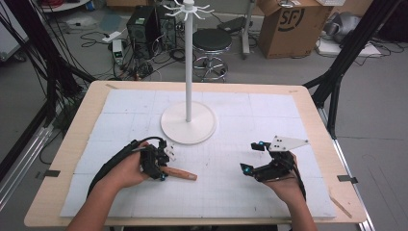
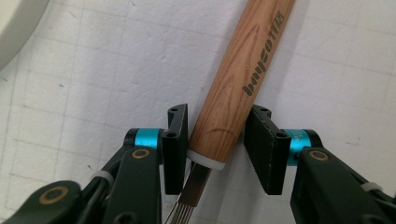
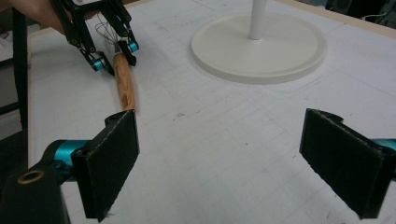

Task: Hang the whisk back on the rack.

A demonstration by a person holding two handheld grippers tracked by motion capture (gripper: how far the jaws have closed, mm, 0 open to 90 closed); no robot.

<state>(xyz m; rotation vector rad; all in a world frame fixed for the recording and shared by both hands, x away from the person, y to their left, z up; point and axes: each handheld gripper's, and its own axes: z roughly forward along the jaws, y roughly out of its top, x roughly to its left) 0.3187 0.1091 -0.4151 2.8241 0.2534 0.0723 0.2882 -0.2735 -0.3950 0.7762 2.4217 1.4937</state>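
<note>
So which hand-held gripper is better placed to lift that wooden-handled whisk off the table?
Left. The left hand-held gripper already has its jaws around the wooden-handled whisk near the wire end, the pads at or very near the handle. The right hand-held gripper stands open over bare white foam board, well away.

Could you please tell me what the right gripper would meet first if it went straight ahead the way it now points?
Probably the white stand's round base; the white mat before the right gripper lies bare up to it.
</note>
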